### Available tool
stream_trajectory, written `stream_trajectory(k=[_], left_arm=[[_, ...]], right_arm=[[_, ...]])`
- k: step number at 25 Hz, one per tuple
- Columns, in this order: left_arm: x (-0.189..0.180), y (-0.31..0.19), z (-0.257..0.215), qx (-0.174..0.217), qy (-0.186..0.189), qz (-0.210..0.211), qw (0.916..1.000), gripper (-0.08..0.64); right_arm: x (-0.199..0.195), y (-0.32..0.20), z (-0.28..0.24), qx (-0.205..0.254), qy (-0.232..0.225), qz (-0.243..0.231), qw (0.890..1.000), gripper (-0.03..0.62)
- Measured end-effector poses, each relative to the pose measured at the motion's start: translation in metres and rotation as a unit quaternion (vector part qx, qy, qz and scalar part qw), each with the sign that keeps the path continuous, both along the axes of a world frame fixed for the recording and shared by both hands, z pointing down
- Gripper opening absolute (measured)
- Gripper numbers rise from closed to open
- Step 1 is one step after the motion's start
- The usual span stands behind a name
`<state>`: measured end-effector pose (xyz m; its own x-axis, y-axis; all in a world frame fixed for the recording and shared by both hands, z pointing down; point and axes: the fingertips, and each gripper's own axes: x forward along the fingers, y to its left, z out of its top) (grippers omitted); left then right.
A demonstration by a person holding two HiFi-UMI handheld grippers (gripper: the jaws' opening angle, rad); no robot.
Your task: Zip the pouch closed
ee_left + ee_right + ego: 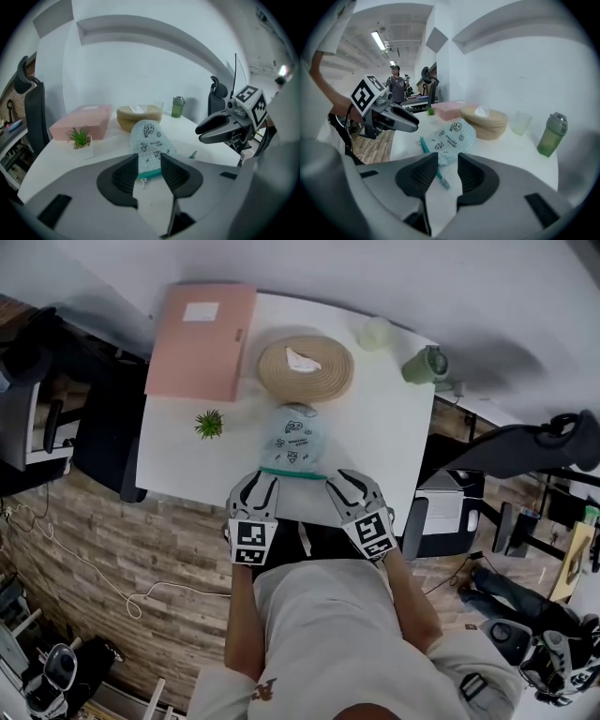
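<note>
Head view: the checked pouch (pixel 292 439) lies flat on the white bench (pixel 178 465), just in front of a woven basket (pixel 306 367); the left claw (pixel 257 478) and right claw (pixel 343 476) sit near its teal zipper edge (pixel 292 472), one towards each end.

Left gripper view: the left claw's jaws are spread and pinch nothing; the pouch lies on the bench beyond them.

Right gripper view: the right claw's jaws also stand apart and empty; the pouch rests on the bench beyond, a green bottle (pixel 551 133) well off to its right.
</note>
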<state>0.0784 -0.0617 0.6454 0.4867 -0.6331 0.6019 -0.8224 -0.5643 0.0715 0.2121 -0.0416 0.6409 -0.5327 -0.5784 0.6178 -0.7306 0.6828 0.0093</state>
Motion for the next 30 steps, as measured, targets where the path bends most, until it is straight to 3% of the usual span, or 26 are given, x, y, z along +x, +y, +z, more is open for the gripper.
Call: stream_trajectory(k=[7, 9, 11, 15, 19, 30], left_arm=[[0.006, -0.024, -0.086, 0.109, 0.027, -0.013, 0.9936, 0.192], [0.006, -0.034, -0.114, 0.141, 0.036, -0.023, 0.9891, 0.221], [0.008, -0.043, -0.144, 0.177, 0.046, -0.033, 0.9826, 0.246], [0.013, -0.055, -0.195, 0.231, 0.061, -0.045, 0.9700, 0.278], [0.020, -0.057, -0.223, 0.258, 0.068, -0.053, 0.9622, 0.284], [0.038, -0.040, -0.252, 0.279, 0.031, -0.049, 0.9584, 0.307]], right_arm=[[0.002, -0.031, -0.087, 0.107, -0.044, 0.038, 0.992, 0.186], [0.005, -0.042, -0.125, 0.158, -0.070, 0.053, 0.983, 0.200], [0.009, -0.053, -0.164, 0.204, -0.105, 0.078, 0.970, 0.275], [0.016, -0.063, -0.212, 0.252, -0.130, 0.108, 0.953, 0.318], [0.024, -0.064, -0.231, 0.272, -0.132, 0.111, 0.947, 0.319], [0.043, -0.058, -0.251, 0.293, -0.142, 0.109, 0.939, 0.318]])
